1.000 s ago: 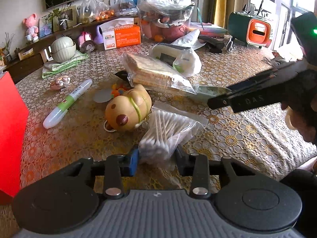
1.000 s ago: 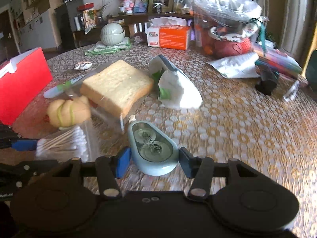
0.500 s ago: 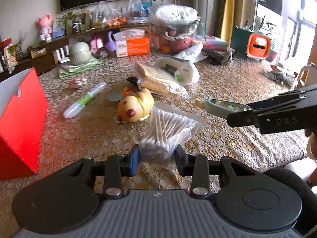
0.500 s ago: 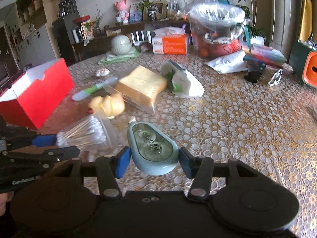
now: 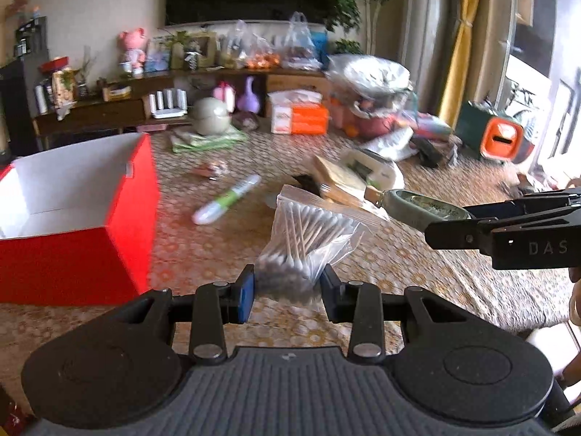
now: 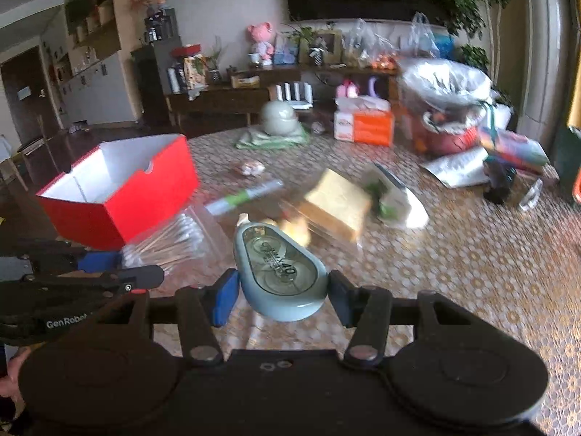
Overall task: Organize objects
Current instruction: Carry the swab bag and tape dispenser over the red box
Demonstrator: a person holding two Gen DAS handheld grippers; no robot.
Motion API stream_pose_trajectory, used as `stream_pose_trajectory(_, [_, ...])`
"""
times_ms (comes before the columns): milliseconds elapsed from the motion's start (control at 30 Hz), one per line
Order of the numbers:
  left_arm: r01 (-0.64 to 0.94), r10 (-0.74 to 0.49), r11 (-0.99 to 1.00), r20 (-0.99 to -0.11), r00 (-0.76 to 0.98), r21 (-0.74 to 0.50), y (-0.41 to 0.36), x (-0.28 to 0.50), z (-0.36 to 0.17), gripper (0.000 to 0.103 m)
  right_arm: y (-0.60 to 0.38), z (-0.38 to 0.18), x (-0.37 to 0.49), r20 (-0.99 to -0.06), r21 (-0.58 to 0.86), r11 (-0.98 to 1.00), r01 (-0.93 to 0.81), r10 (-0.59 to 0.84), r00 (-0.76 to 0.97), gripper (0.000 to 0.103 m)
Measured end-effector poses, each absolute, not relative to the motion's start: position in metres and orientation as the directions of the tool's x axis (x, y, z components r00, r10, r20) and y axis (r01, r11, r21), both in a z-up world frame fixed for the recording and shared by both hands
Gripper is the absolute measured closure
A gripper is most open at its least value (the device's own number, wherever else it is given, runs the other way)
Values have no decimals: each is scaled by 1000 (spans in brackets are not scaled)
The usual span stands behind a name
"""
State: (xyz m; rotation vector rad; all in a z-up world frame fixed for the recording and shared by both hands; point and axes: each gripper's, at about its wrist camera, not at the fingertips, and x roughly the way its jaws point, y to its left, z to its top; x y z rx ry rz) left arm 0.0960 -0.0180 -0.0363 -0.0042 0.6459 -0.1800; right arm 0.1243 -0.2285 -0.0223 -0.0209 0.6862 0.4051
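Observation:
My left gripper (image 5: pixel 287 292) is shut on a clear bag of cotton swabs (image 5: pixel 308 239), held up above the table. My right gripper (image 6: pixel 283 299) is shut on a pale blue correction tape dispenser (image 6: pixel 279 272), also lifted; the same dispenser (image 5: pixel 417 207) shows at the right of the left wrist view. An open red box (image 5: pixel 76 225) with a white inside stands on the table at the left, and the red box (image 6: pixel 123 189) is left of both grippers. In the right wrist view the left gripper (image 6: pixel 120 272) with the swab bag (image 6: pixel 170 239) sits low at the left.
On the lace tablecloth (image 6: pixel 454 254) lie a green and white marker (image 5: pixel 228 200), bagged bread (image 6: pixel 337 203), a yellow toy (image 6: pixel 294 229) and a white pouch (image 6: pixel 395 200). Farther back stand an orange tissue box (image 5: pixel 299 118), a covered basket (image 6: pixel 446 109) and a green bowl (image 5: pixel 210 116).
Both grippers have risen and drawn back from the table with their loads. The red box has come fully into view at the left, and the yellow toy is now hidden in the left wrist view.

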Motion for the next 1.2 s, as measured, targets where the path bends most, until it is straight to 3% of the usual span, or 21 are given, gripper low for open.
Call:
stream_pose_trajectory(633, [-10,2,1000,-534,846,-12,93,97,5,67,-96,22,152,-565,87,840,-535,484,668,50])
stream_pose_trajectory(1200, [-161,178,984,-583,793,82,199,148,-1,67,16,-1,205,-647,7,790,-613,470,600,50])
